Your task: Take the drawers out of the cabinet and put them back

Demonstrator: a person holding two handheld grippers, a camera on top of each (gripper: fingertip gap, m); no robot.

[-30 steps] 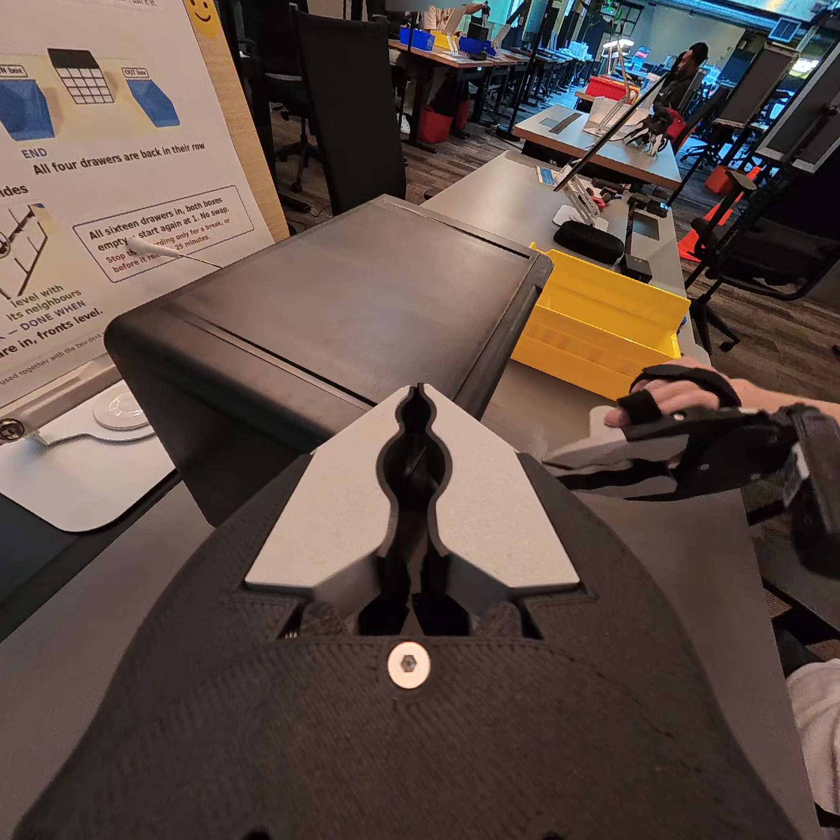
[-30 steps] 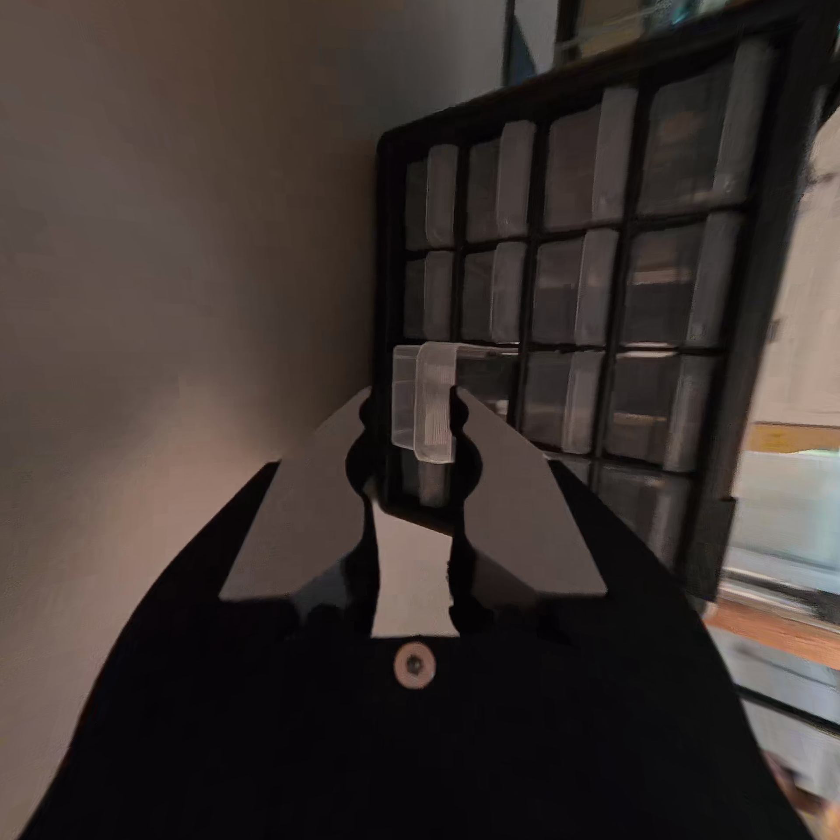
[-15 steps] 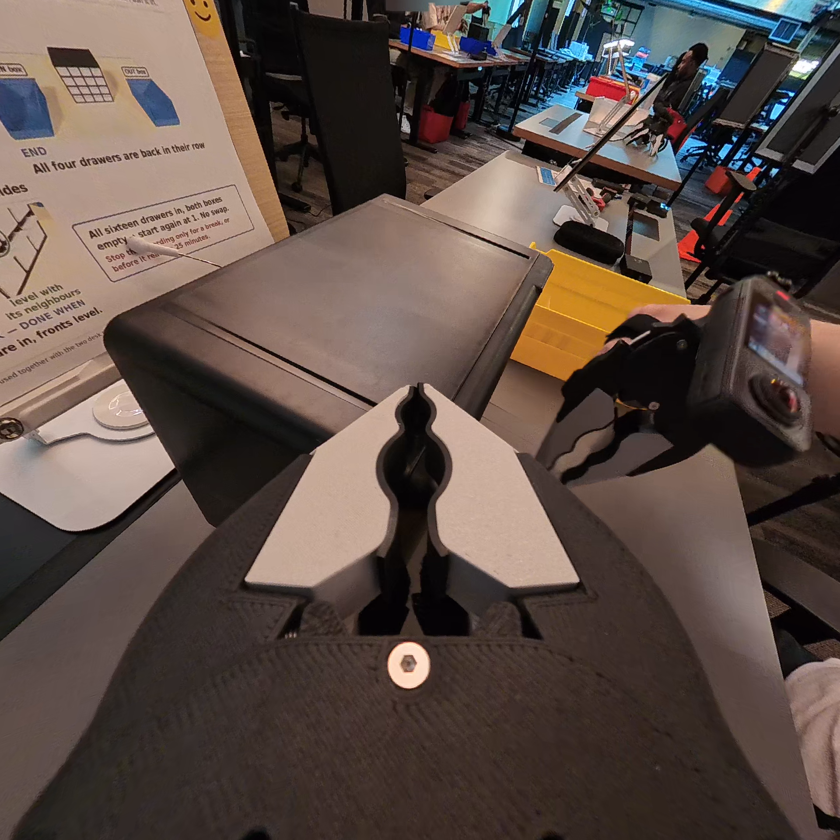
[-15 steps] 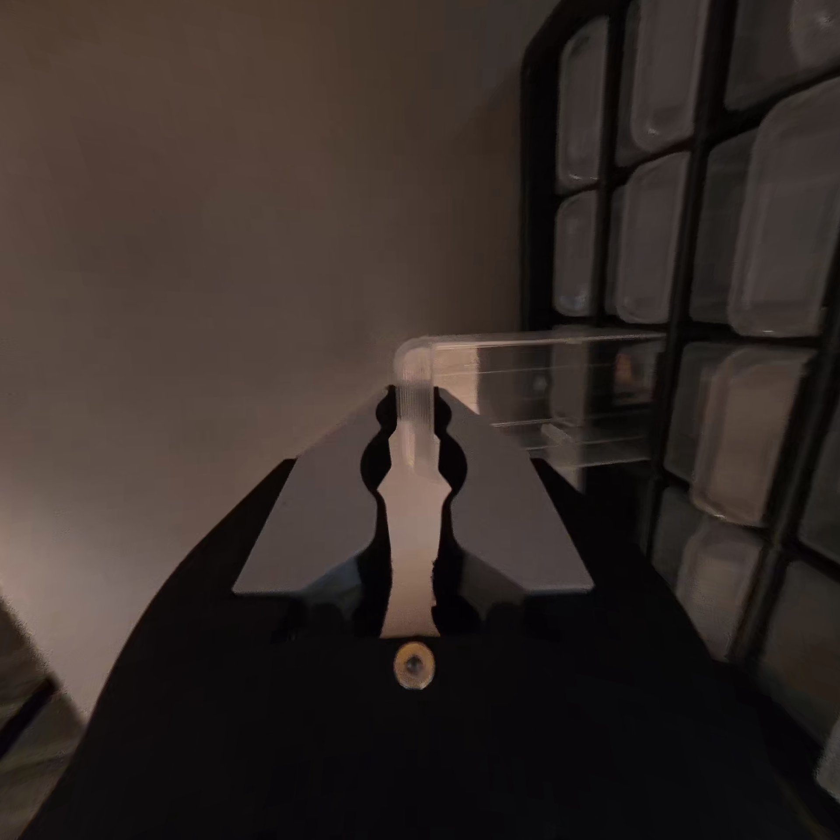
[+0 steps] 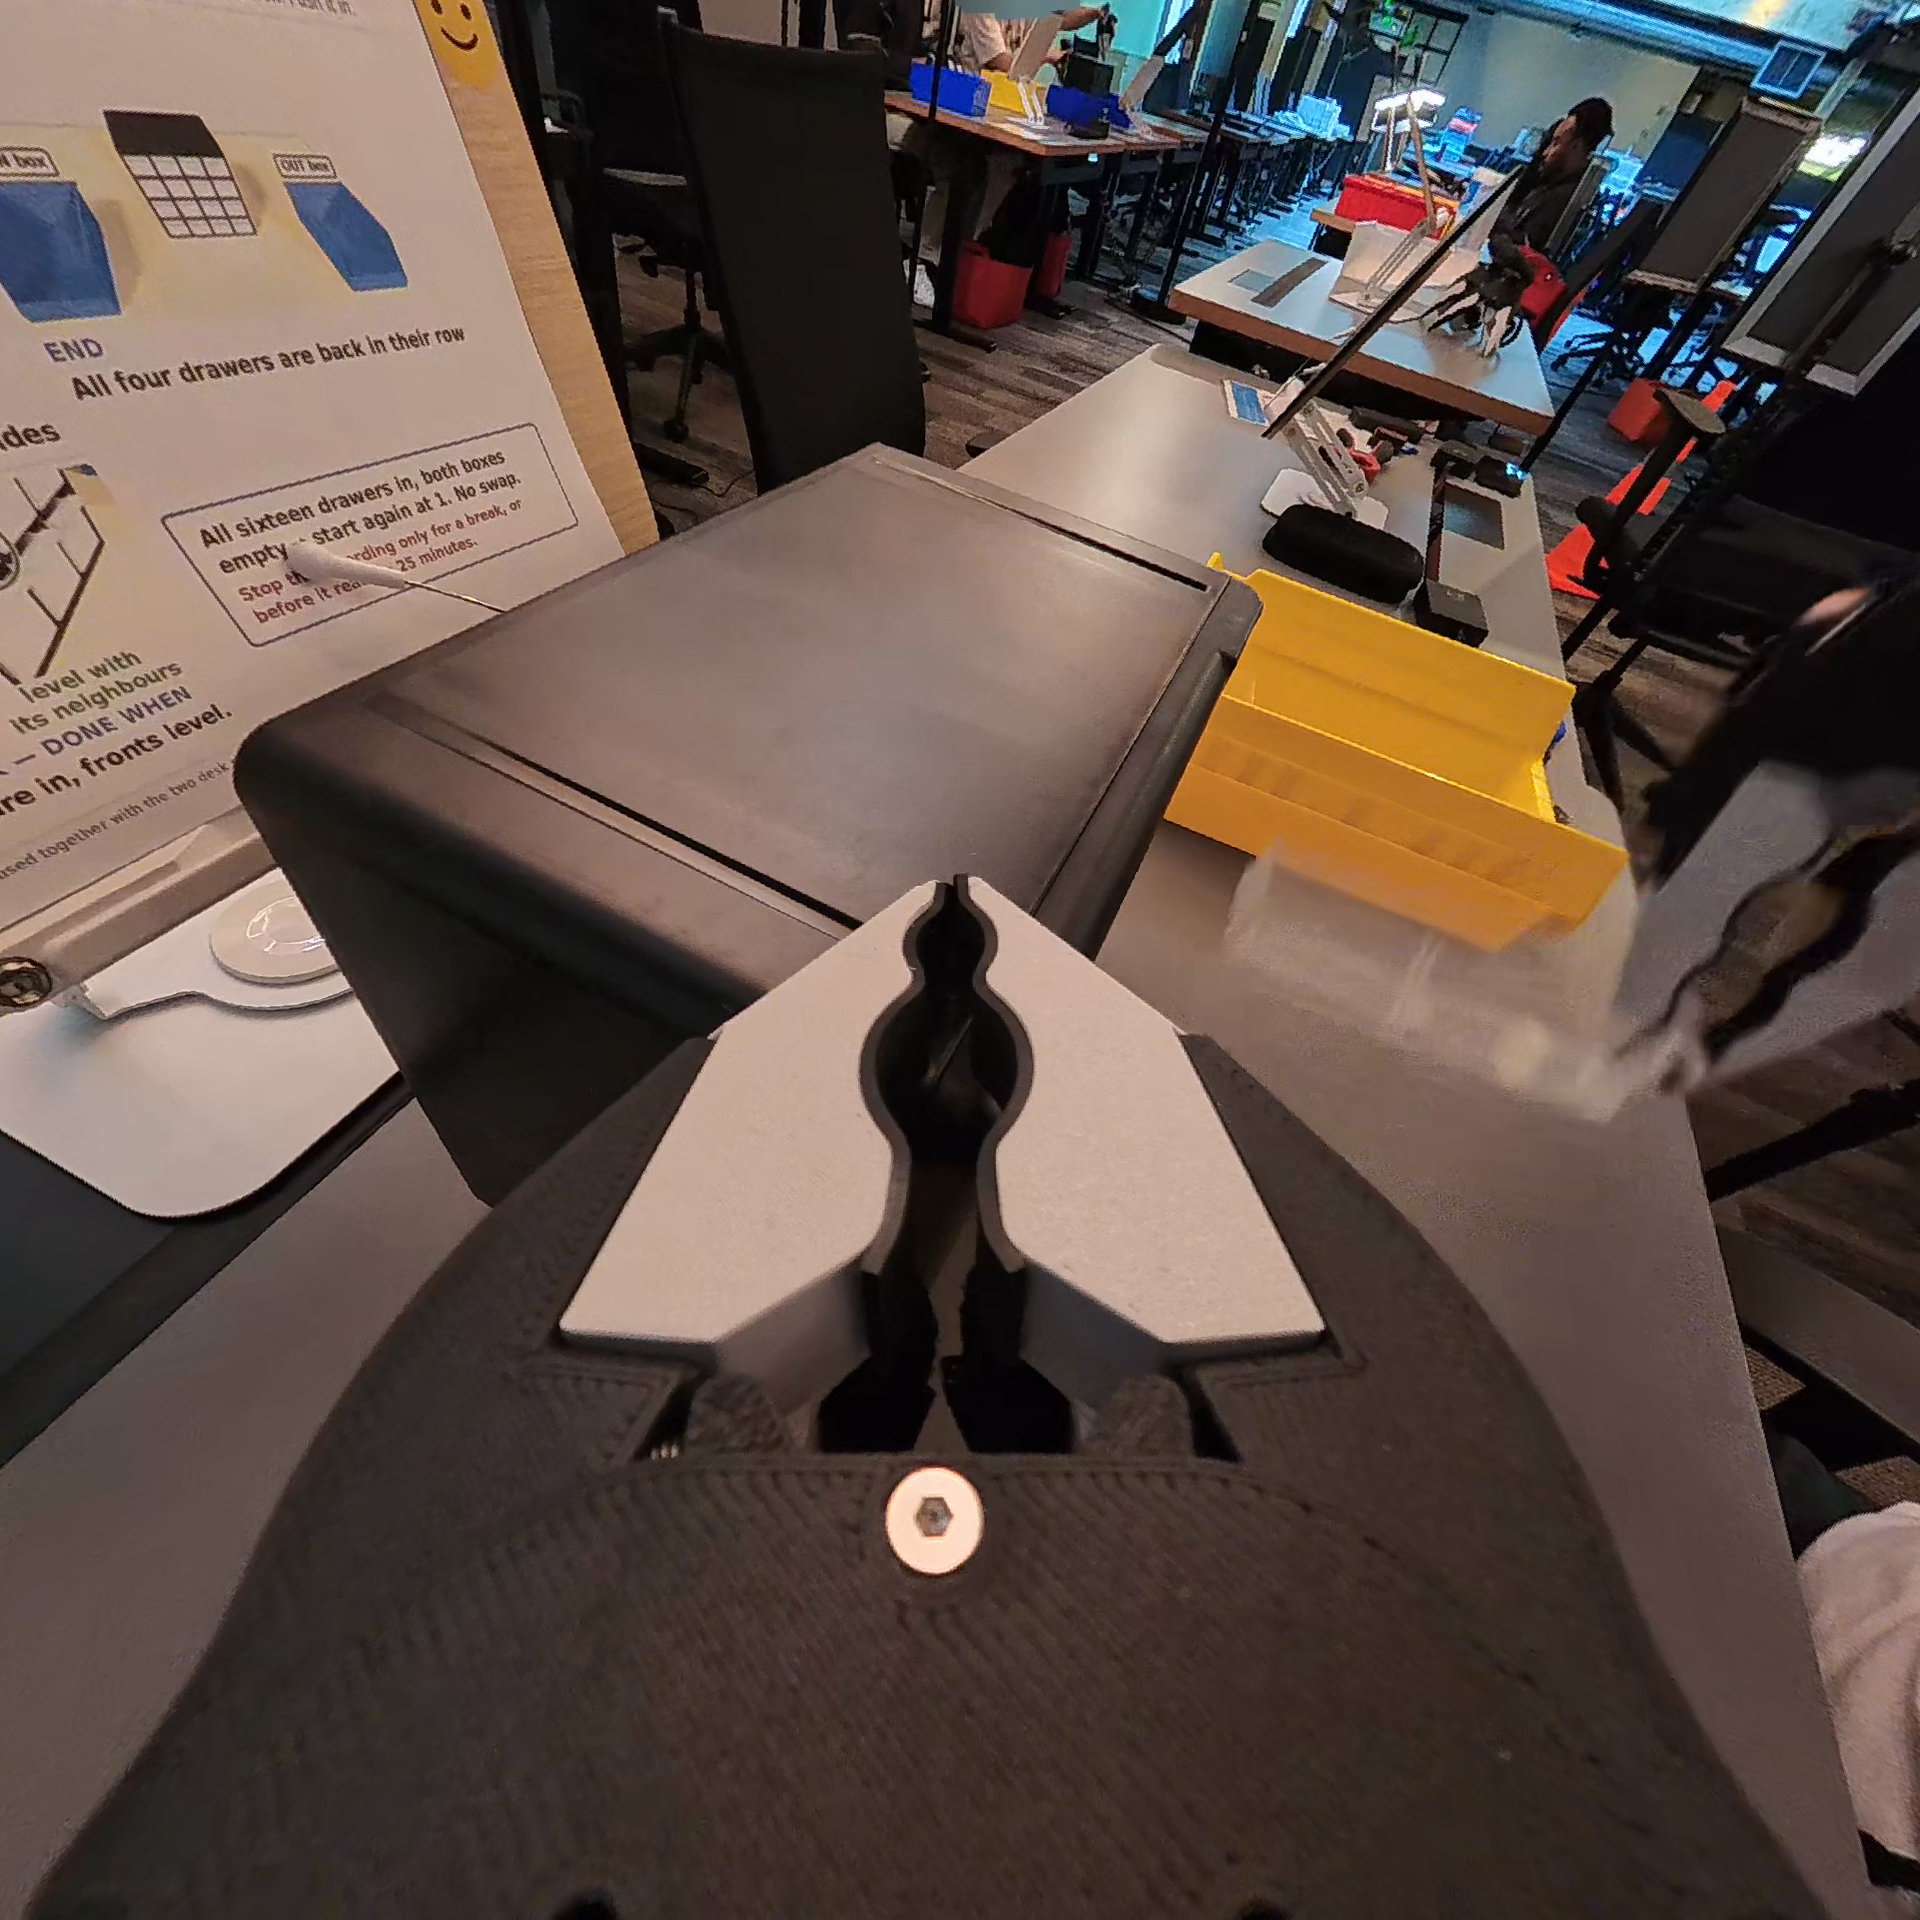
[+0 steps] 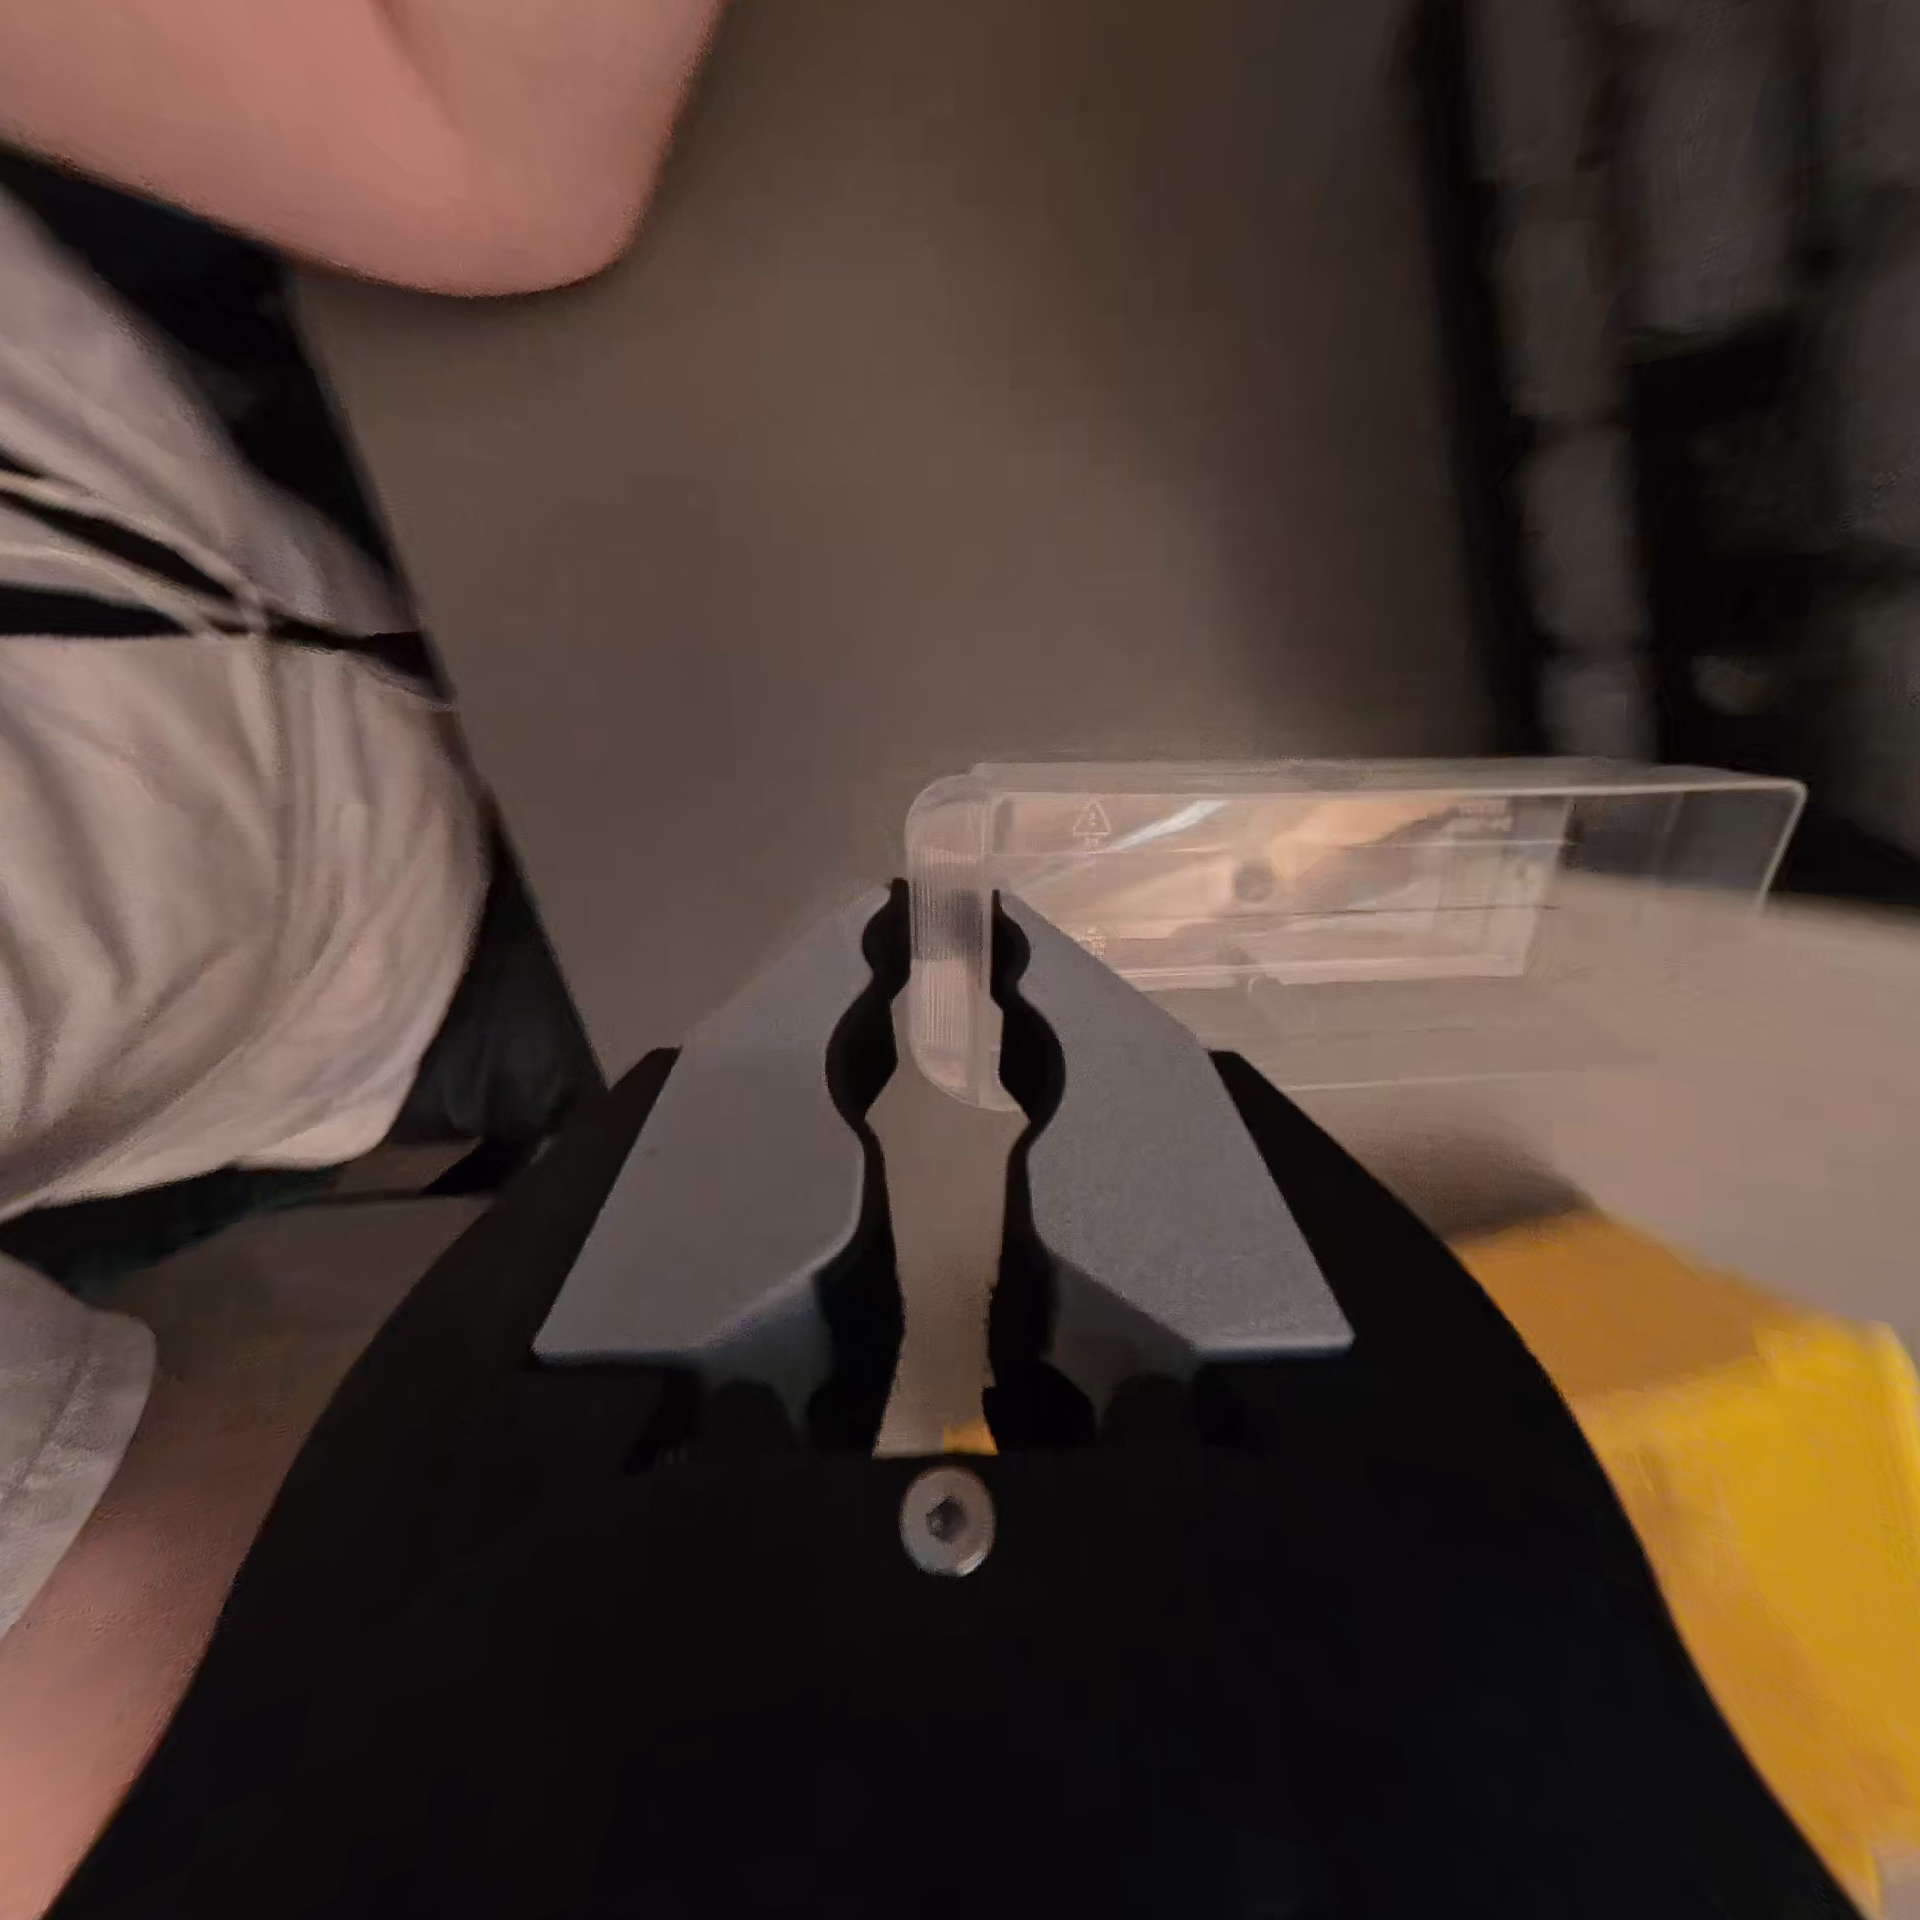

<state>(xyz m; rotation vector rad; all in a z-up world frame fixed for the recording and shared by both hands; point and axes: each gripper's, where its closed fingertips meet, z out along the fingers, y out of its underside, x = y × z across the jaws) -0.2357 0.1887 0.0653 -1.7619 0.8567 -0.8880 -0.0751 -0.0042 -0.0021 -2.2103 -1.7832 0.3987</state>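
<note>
The black drawer cabinet (image 5: 810, 665) stands on the grey desk, seen from above and behind in the left wrist view. My left gripper (image 5: 958, 894) is shut and empty, resting at the cabinet's near top edge. My right gripper (image 6: 951, 904) is shut on the front handle of a clear plastic drawer (image 6: 1403, 894), which is fully out of the cabinet and held in the air. In the left wrist view the right gripper (image 5: 1662, 1049) and the blurred clear drawer (image 5: 1392, 966) are at the right, just in front of the yellow bin (image 5: 1382, 748).
The yellow bin stands right of the cabinet and shows blurred at the lower right of the right wrist view (image 6: 1704, 1455). An instruction poster (image 5: 208, 395) stands to the left. A person's arm (image 6: 364, 135) and striped shirt are close by. Desks and chairs fill the room behind.
My right gripper has pulled the clear drawer fully out of the cabinet and swung it away to the right, near the yellow bin. The left gripper has not moved.
</note>
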